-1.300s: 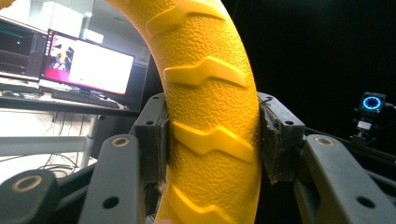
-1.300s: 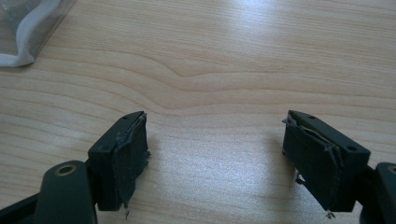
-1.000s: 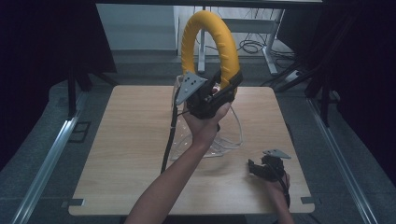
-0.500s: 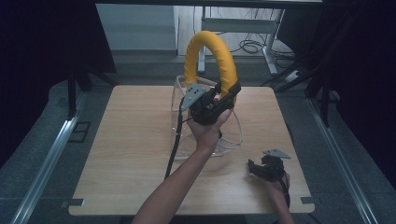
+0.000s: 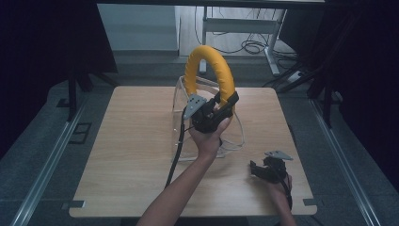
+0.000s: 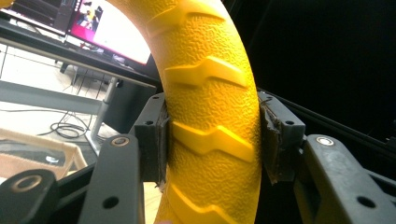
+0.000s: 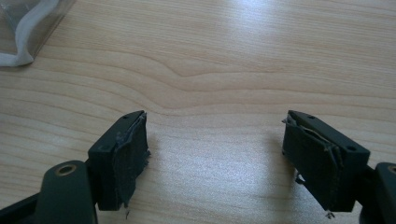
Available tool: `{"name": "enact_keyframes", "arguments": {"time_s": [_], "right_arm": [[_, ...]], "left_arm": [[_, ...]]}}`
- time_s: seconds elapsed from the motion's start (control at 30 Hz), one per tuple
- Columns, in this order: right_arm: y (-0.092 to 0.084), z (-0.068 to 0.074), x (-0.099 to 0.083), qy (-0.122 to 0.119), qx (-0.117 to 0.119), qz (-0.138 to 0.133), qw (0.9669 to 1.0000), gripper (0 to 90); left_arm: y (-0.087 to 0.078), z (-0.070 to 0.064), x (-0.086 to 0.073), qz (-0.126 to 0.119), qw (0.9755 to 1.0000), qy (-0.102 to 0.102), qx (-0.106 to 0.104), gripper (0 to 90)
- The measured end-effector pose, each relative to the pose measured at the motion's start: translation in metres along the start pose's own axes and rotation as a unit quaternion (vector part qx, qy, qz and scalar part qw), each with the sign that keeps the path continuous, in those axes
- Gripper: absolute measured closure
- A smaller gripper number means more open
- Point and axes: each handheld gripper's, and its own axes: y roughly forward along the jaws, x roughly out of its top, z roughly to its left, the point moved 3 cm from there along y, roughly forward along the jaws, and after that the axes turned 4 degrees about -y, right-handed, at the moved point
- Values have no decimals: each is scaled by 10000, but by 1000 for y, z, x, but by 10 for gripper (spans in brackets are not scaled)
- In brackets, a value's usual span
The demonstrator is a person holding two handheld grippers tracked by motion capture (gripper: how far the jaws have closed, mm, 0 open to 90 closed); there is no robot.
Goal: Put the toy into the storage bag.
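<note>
A thick yellow ring [image 5: 208,62] with a tread pattern stands upright over the middle of the wooden table [image 5: 127,155]. My left gripper [image 5: 225,106] is shut on its lower right part. In the left gripper view both pads press the sides of the yellow ring [image 6: 210,93]. Under and around the ring's lower end lies a clear plastic bag [image 5: 180,96] with a white rim; the ring's bottom is hidden behind the hand. My right gripper [image 5: 258,169] rests at the table's front right, and its jaws stand open [image 7: 215,154] over bare wood.
A black cable [image 5: 176,150] trails from the left gripper toward the front edge. A corner of the clear bag [image 7: 28,23] shows at the right gripper view's top left. Beyond the far edge stand a desk frame [image 5: 240,23] and floor cables. Metal rails flank the table.
The left hand has sunk with the yellow ring, bringing its lower end down toward the clear bag. The right gripper has stayed where it was.
</note>
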Motion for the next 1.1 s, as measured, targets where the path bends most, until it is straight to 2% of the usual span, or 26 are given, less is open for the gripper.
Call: {"name": "enact_keyframes", "arguments": {"time_s": [0.3,0.53,0.73,0.9,1.1], "right_arm": [[0,0,0,1,-3,-3,10000,223],[0,0,0,2,-8,0,10000,222],[0,0,0,-4,-10,1,10000,223],[0,0,0,-11,-8,10,10000,224],[0,0,0,-20,-7,13,10000,224]], "left_arm": [[-9,14,-17,-28,9998,-100,183,507],[-12,29,-35,138,9992,-162,333,507],[-15,36,-50,308,9985,-178,416,506],[-18,40,-64,379,9978,-169,508,504],[-21,39,-64,383,9979,-160,495,501]]}}
